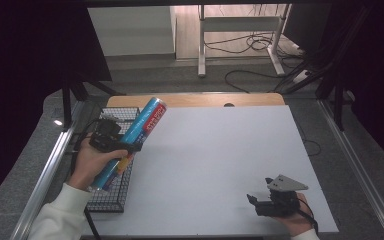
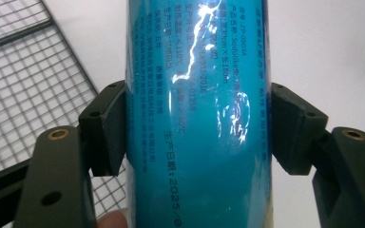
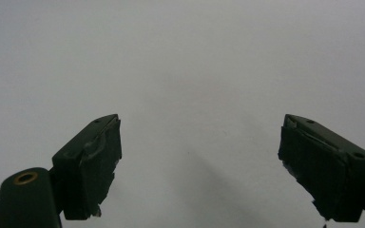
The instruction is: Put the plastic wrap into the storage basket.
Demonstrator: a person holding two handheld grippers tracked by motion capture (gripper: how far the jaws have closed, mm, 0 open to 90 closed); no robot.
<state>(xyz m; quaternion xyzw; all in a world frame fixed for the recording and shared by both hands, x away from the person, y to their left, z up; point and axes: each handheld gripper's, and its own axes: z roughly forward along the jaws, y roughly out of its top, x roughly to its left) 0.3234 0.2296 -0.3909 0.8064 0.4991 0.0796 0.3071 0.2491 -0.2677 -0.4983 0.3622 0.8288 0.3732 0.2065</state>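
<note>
We see a white table (image 1: pixel 215 165) spanning most of the high view, w/ a wooden strip along its far edge. A black wire basket (image 1: pixel 111 195) sits at the table's left edge; its mesh also shows at left in the left gripper view (image 2: pixel 24 95).

Next in size: a blue tube-shaped roll (image 1: pixel 130 142) w/ a red label near its upper end. It is held tilted above the basket, upper end pointing away from the person and to the right. In the left gripper view the roll (image 2: pixel 197 118) runs top to bottom, printed text on its glossy wrap.

The left gripper (image 1: pixel 111 140) is clamped on the roll approx. mid-length; both jaws press its sides. A fingertip (image 2: pixel 111 221) shows at the bottom edge.

The right gripper (image 1: pixel 275 200) rests low at the table's near right, well apart from the roll. Its jaws are spread wide w/ nothing between them; in the right gripper view (image 3: pixel 199 166) we see bare table behind.
</note>
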